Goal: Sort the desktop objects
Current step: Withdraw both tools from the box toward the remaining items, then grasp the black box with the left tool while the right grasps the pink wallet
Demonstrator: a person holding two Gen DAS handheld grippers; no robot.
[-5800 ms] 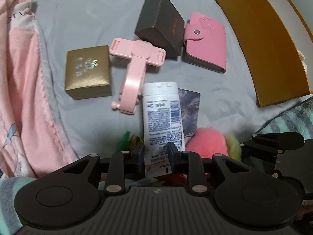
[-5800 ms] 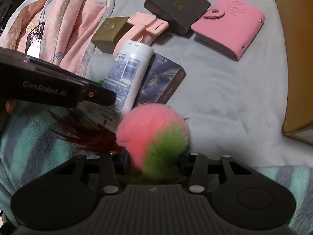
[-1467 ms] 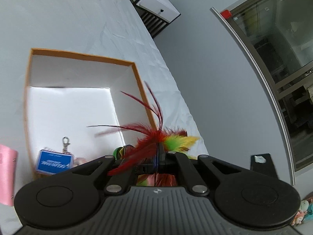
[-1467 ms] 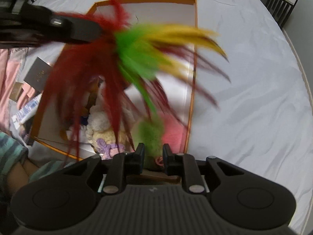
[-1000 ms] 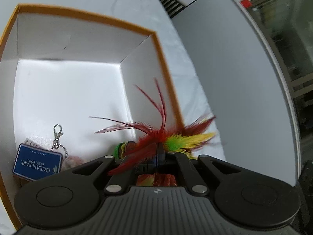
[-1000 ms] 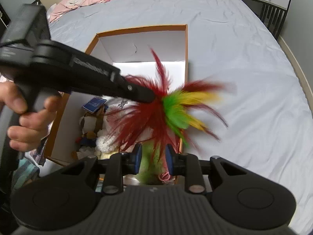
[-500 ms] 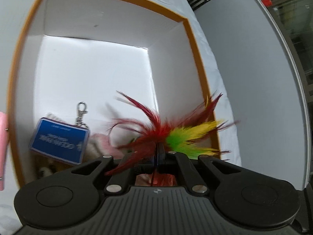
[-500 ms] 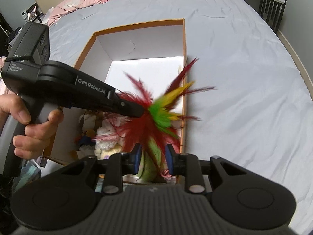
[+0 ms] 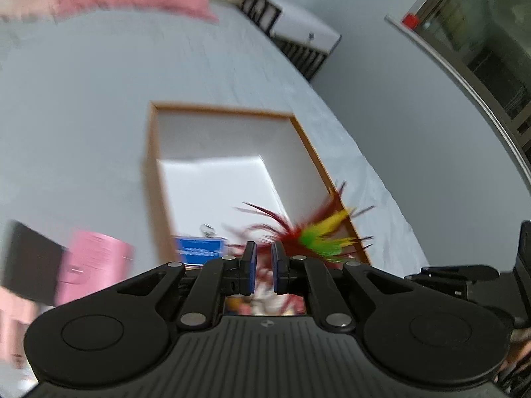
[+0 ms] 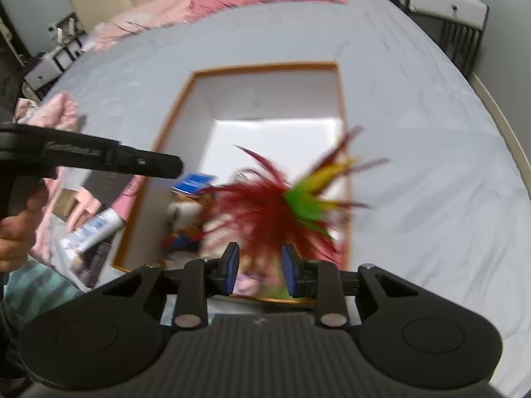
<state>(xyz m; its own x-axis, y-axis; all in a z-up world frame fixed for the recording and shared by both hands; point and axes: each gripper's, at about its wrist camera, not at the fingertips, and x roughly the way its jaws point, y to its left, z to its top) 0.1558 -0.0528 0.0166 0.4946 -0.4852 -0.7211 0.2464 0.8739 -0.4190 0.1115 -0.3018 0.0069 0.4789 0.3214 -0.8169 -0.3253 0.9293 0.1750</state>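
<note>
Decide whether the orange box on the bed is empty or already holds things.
Not empty. The orange box holds a blue tag, soft toys and the feather toy at its near end.

The feather toy [image 10: 275, 205] is over the box [image 10: 265, 66] on the bed [image 10: 415, 132].

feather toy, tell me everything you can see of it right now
The feather toy is a loose spray of feathers, mostly dark red, with a bright green tuft and yellow plumes fanning up and right. It looks soft and light, and it is motion-blurred. It sits over the near right part of the open orange-edged box, above the soft toys inside. The left gripper has just been opening and no pad presses on it; the right gripper stands open below it. Whether it touches anything under it cannot be told.
</note>
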